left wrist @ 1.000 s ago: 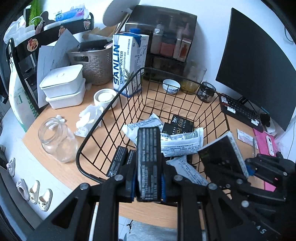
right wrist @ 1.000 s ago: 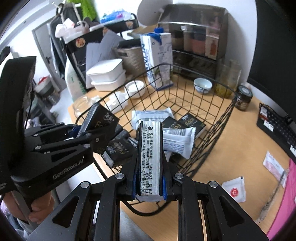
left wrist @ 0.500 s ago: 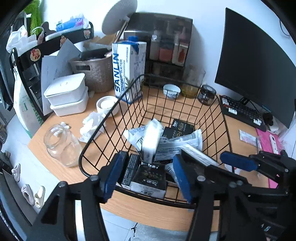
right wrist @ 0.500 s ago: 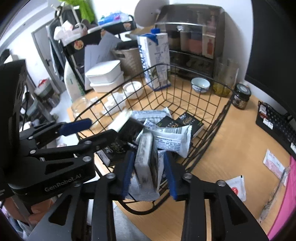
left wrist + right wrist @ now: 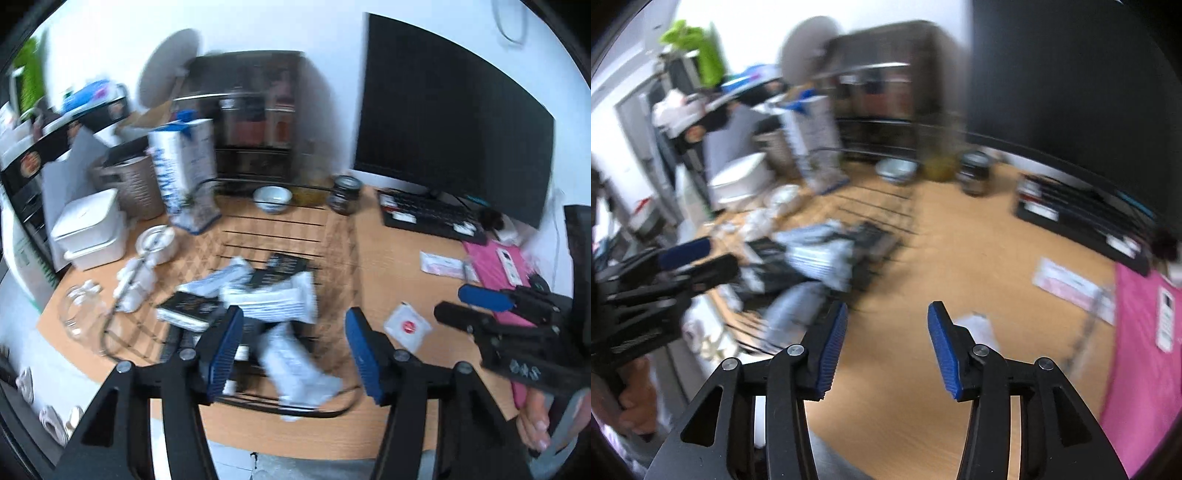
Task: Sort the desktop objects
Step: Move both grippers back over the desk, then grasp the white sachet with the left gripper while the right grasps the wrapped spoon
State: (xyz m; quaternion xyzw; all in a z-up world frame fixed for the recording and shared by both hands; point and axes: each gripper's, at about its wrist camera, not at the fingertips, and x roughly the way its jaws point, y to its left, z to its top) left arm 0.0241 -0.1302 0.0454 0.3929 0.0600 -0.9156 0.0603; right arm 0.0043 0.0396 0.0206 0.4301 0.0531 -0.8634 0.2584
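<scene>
The black wire basket [image 5: 107,332] sits on the wooden desk with several white and black snack packets in it. One white packet [image 5: 295,369] lies at the basket's front rim, and a black packet [image 5: 188,306] lies at its left. My left gripper [image 5: 293,312] is open above the basket's front right part, with nothing between its pads. My right gripper [image 5: 888,306] hangs over bare desk to the right of the basket [image 5: 886,206]; its jaws are opening and nothing is between them. Both views are blurred by motion.
A small white sachet [image 5: 406,326] and a pale flat packet [image 5: 441,264] lie loose right of the basket, beside a pink item [image 5: 498,266]. Behind stand a monitor [image 5: 450,122], keyboard [image 5: 428,218], dark jar [image 5: 345,197], bowl [image 5: 273,197] and carton [image 5: 184,173]. A glass jar [image 5: 79,310] stands at the left.
Both grippers let go of their packets, which fell into the basket. Both opened and swung to the right, the right one out past the basket's edge.
</scene>
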